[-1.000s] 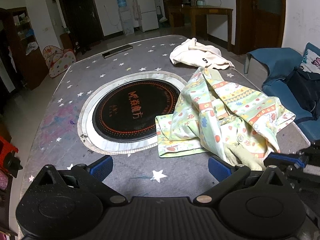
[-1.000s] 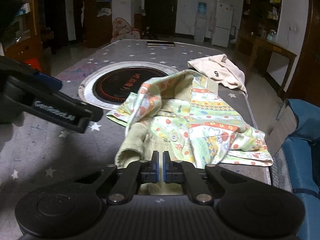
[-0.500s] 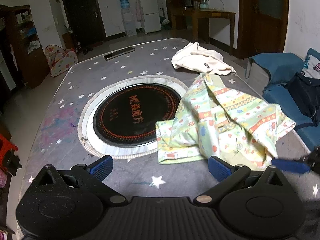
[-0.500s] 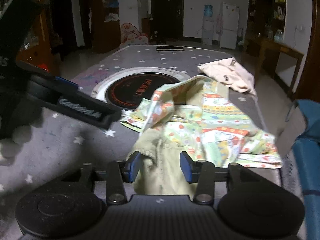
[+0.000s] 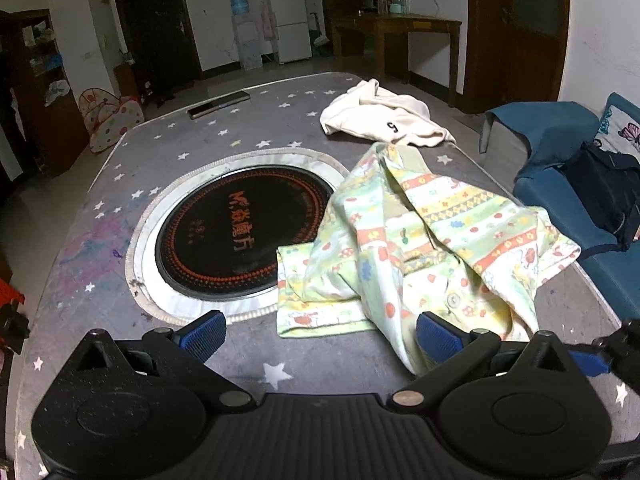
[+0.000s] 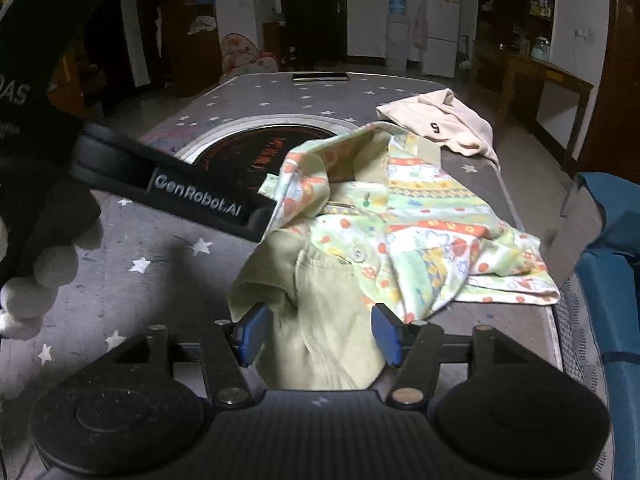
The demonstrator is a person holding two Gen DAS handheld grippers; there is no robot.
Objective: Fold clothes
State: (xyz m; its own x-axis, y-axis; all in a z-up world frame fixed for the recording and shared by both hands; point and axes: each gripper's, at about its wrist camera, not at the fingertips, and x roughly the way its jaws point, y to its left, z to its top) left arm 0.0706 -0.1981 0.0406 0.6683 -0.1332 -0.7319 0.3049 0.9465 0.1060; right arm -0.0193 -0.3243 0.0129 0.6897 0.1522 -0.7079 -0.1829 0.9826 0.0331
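Observation:
A crumpled, pale green child's shirt point(image 5: 420, 248) with colourful prints lies on the right half of the grey star-patterned table point(image 5: 200, 148). It also shows in the right wrist view point(image 6: 392, 232). My left gripper point(image 5: 318, 334) is open and empty, just in front of the shirt's near edge. My right gripper point(image 6: 318, 336) is open, its jaws standing on either side of the shirt's plain green sleeve end point(image 6: 320, 320) without pinching it. A cream garment point(image 5: 384, 118) with a number on it lies further back; it also shows in the right wrist view point(image 6: 440, 124).
A round black hotplate point(image 5: 240, 236) with orange lettering sits in the middle of the table. A dark flat device point(image 5: 218, 104) lies at the far edge. A blue sofa point(image 5: 560, 168) with a dark bag point(image 5: 608, 192) stands right of the table.
My right gripper was shut on the shirt's sleeve end and has opened wide, letting it go. The shirt has settled on the table. My left gripper stays open.

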